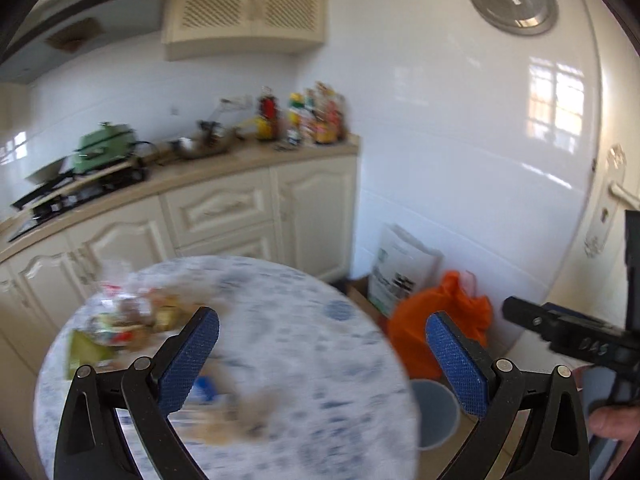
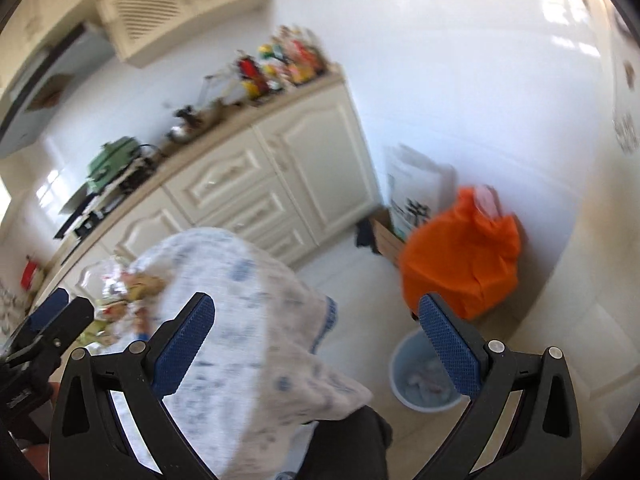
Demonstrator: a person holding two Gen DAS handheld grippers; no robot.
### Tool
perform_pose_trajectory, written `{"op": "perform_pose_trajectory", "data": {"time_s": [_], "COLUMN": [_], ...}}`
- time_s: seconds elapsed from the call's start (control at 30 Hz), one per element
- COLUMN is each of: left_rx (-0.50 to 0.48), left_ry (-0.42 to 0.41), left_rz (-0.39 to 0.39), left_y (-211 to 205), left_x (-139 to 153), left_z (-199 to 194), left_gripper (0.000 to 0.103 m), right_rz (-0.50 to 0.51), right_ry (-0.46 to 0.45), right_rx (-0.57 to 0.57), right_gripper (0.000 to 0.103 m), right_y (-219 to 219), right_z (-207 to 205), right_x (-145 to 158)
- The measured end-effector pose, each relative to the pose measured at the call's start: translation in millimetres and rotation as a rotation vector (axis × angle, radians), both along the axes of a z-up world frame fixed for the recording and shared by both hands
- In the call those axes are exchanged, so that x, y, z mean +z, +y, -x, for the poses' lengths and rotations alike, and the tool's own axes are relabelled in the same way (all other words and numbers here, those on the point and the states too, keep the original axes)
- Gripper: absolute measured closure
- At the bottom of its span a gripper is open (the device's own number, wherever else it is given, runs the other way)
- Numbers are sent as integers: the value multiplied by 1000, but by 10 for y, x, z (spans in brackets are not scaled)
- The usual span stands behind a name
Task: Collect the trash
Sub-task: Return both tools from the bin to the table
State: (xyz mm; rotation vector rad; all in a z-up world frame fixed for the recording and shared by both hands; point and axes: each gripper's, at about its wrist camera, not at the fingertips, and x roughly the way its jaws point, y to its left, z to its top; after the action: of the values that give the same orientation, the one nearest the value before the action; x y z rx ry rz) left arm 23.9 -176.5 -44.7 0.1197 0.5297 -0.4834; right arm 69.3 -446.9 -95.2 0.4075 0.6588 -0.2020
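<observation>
Trash (image 1: pixel 124 320), a blurred heap of wrappers, sits at the left of my left-wrist frame on the round blue-patterned tablecloth (image 1: pixel 288 320). My left gripper (image 1: pixel 322 356) and right gripper (image 2: pixel 316 348) both gape wide, empty. Lower right, a pale blue bin (image 2: pixel 420 380) stands below an orange bag (image 2: pixel 460 256).

Each black tool (image 1: pixel 322 334) carries blue textured pads (image 1: pixel 190 360) and silver pivot screws (image 1: pixel 504 365).
</observation>
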Motion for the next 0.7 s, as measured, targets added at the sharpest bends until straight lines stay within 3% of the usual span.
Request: {"op": "perform_pose_trajectory", "data": {"time_s": [0.17,0.37,0.57,0.7], "left_rx": [122,266,375,434], "left_ry": [-29,-42,-28,15], "left_rz": [29,49,30,22], "left_y": [677,1308,1634,1743], "left_x": [-9,-44,-100,-179], "left_z": [149,315,454,492], "left_gripper": [1,1,1,1], "right_rz": [65,123,173,202], "right_ry": [-48,-63,-24,47], "right_rx": [136,317,455,567], "right_gripper": [0,0,0,0], "right_y": [582,1299,1851,2179], "right_z": [-145,-381,-575,-714], "right_x": [235,301,143,-135]}}
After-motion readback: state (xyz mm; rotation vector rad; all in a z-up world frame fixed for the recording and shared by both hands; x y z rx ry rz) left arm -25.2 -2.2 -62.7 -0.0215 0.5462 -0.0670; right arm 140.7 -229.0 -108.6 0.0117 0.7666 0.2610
